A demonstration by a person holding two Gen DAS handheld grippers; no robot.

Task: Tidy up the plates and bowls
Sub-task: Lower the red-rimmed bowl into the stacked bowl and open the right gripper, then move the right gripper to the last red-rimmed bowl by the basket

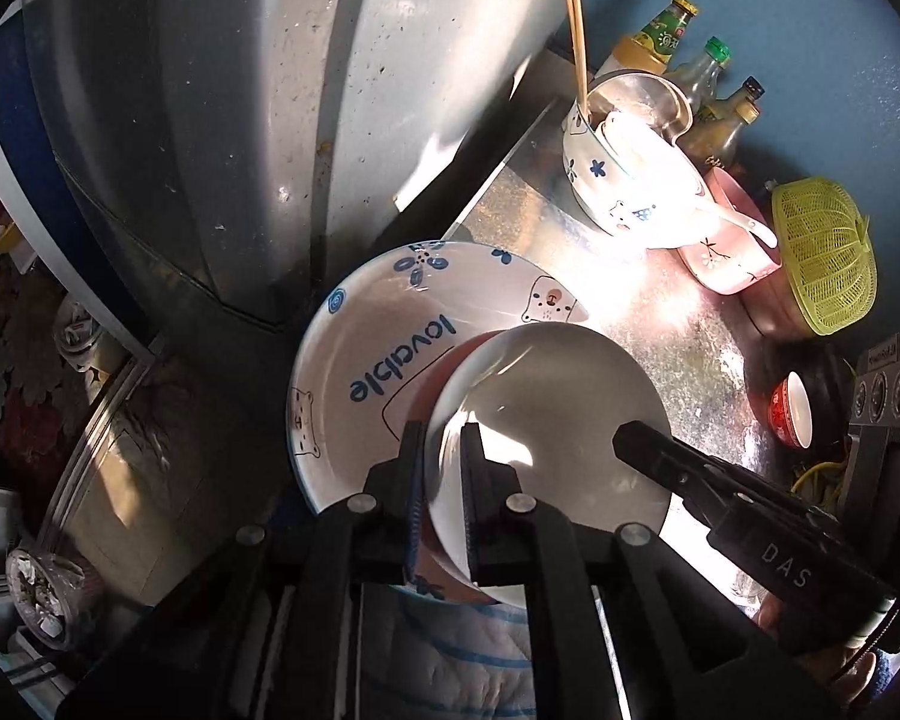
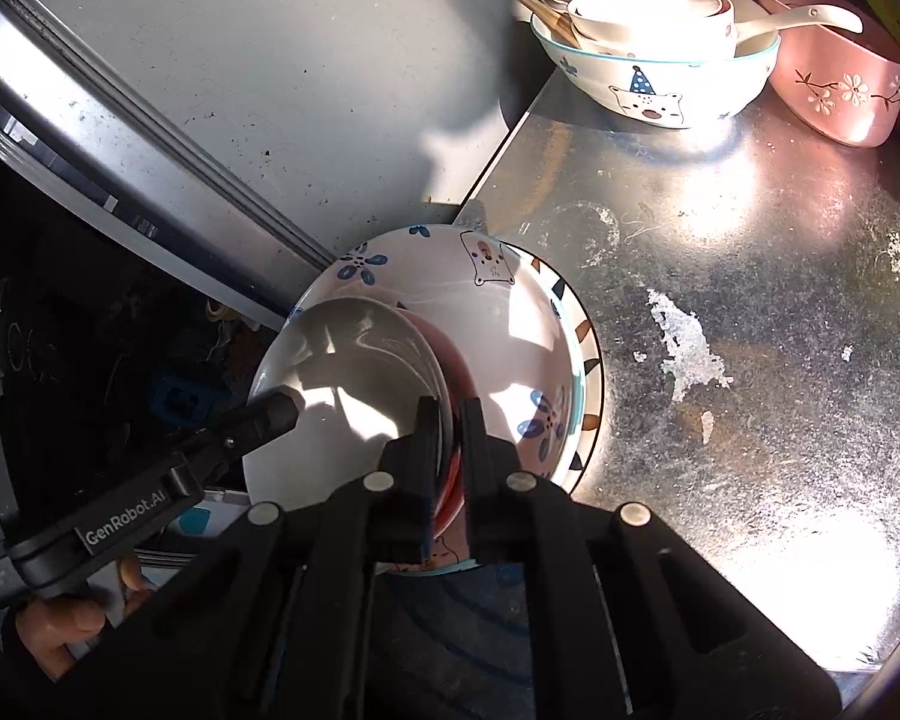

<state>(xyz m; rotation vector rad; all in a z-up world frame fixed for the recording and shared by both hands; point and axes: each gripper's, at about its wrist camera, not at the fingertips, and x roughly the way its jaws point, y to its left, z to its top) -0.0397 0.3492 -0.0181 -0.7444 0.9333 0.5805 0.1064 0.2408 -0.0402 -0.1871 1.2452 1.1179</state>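
A small bowl, red outside and white inside (image 1: pixel 546 408) (image 2: pixel 348 384), sits tilted inside a white "lovable" bear plate (image 1: pixel 354 360) (image 2: pixel 510 324). My left gripper (image 1: pixel 444 450) is shut on the near rims of both. My right gripper (image 2: pixel 450 420) is shut on the opposite rims; one of its fingers (image 1: pixel 660 450) shows in the left wrist view. A second patterned plate (image 2: pixel 591 372) lies under the bear plate. A bear bowl (image 1: pixel 606 192) (image 2: pixel 660 90) holds a smaller white bowl (image 2: pixel 654 18), chopsticks (image 1: pixel 576 42) and a spoon (image 2: pixel 804 18).
A metal counter (image 2: pixel 750 300) carries the dishes. A pink flowered bowl (image 2: pixel 834 96) (image 1: pixel 732 258), a metal pot (image 1: pixel 642 96), sauce bottles (image 1: pixel 660 42), a yellow-green strainer basket (image 1: pixel 822 252) and a small red cup (image 1: pixel 792 408) stand at the back. A grey appliance (image 1: pixel 240 120) is on the left.
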